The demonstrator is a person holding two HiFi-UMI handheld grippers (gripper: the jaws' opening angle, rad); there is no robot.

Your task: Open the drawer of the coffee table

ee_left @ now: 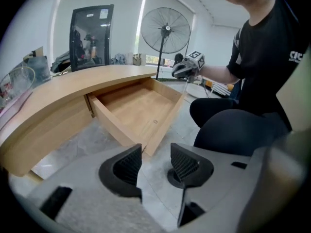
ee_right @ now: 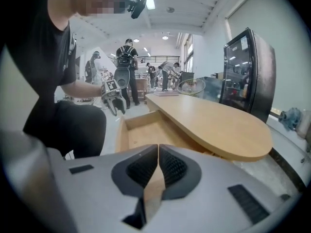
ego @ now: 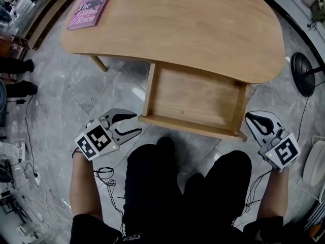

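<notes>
The coffee table [ego: 193,29] has a pale wooden top, and its drawer [ego: 193,98] stands pulled out toward me with nothing inside. My left gripper [ego: 133,124] hovers over the floor just left of the drawer's front left corner. In the left gripper view its jaws [ee_left: 155,161] are open with only floor between them, and the drawer [ee_left: 138,110] lies ahead. My right gripper [ego: 250,118] sits beside the drawer's front right corner, apart from it. Its pads [ee_right: 159,164] meet with nothing held, and the drawer [ee_right: 146,130] shows beyond them.
A pink book [ego: 91,5] lies on the table's far left corner. A standing fan's base [ego: 303,74] is on the floor at the right. Cables [ego: 104,174] trail by my left arm. My dark-trousered knees [ego: 188,187] are right before the drawer front.
</notes>
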